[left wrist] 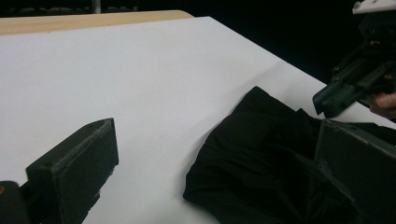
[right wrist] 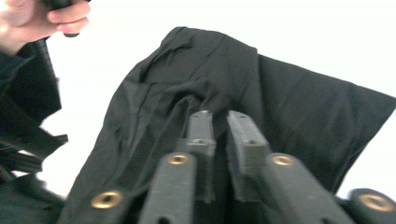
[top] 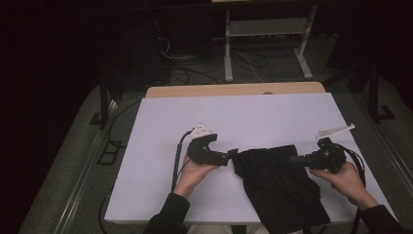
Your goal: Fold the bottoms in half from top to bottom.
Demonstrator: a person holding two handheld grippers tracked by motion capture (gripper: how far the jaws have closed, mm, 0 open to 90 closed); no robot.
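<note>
Two grippers work one black cloth (top: 280,183), lying crumpled on the white table (top: 160,146), near-right of centre. Left gripper (top: 233,155) has jaws wide apart at the cloth's left edge, nothing pinched. Right gripper (right wrist: 219,122) has jaws closed on a fold. Cloth looks soft, light, floppy, so it'll sag & bunch; best grabbed at a corner/hem. No containers.

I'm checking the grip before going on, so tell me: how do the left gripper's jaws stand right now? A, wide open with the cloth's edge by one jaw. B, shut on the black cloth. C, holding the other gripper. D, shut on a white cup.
A: in the left gripper view the left gripper has its jaws far apart, bare white table between them, the black cloth beside one jaw.
</note>
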